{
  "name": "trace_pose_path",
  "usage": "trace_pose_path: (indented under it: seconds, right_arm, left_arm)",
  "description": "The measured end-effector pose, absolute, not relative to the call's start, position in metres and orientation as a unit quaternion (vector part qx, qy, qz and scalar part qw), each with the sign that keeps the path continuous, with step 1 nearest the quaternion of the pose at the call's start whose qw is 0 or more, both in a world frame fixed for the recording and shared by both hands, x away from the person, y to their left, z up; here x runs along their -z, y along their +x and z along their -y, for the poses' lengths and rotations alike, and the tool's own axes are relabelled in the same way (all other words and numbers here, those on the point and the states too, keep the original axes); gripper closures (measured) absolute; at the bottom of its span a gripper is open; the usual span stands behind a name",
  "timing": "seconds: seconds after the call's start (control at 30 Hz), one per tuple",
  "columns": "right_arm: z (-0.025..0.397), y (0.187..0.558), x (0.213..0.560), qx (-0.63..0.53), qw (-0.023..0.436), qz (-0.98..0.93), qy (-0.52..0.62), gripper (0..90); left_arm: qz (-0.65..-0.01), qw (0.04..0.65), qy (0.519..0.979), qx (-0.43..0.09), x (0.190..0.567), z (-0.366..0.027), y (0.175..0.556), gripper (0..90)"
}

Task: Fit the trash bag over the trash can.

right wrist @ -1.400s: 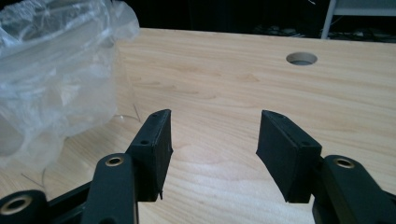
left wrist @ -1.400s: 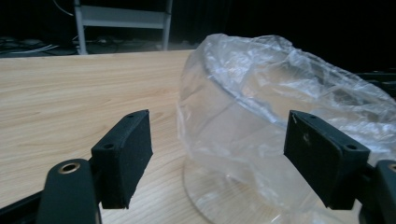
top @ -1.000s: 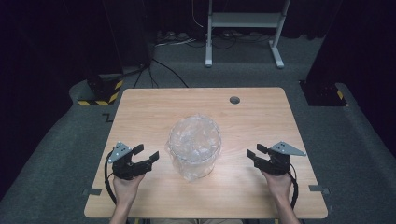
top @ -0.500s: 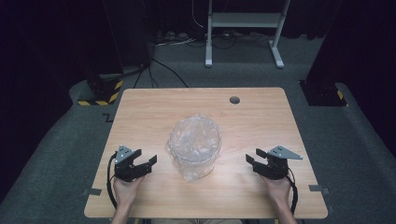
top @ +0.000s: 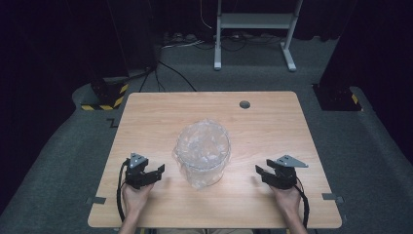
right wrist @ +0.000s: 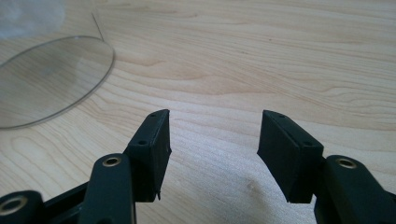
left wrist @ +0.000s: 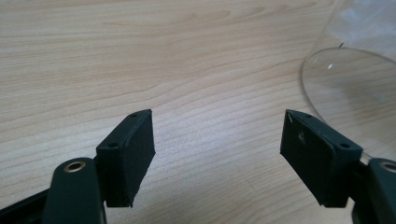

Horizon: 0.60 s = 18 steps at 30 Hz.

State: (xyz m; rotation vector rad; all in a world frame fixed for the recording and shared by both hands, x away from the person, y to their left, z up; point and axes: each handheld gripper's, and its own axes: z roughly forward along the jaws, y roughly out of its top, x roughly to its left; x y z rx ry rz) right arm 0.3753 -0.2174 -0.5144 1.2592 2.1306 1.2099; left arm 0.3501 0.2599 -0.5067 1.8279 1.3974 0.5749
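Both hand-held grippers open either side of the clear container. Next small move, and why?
Probably bring both inward toward the clear container. The left hand-held gripper and right hand-held gripper sit low on the table, jaws open and empty, flanking it with bare wood between. Neither touches it yet.

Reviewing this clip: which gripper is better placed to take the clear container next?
Left, marginally. The left gripper sits nearer the clear container than the right gripper; both have jaws open and empty.
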Motion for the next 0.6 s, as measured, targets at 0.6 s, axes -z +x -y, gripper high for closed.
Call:
trace_pose_path:
  seconds: [0.6]
  right_arm:
    - [0.206,0.392,0.524,-0.356,0.205,-0.798,0.441,34.9]
  left_arm:
    - [-0.552,0.323,0.728,-0.248,0.528,-0.248,0.366,24.1]
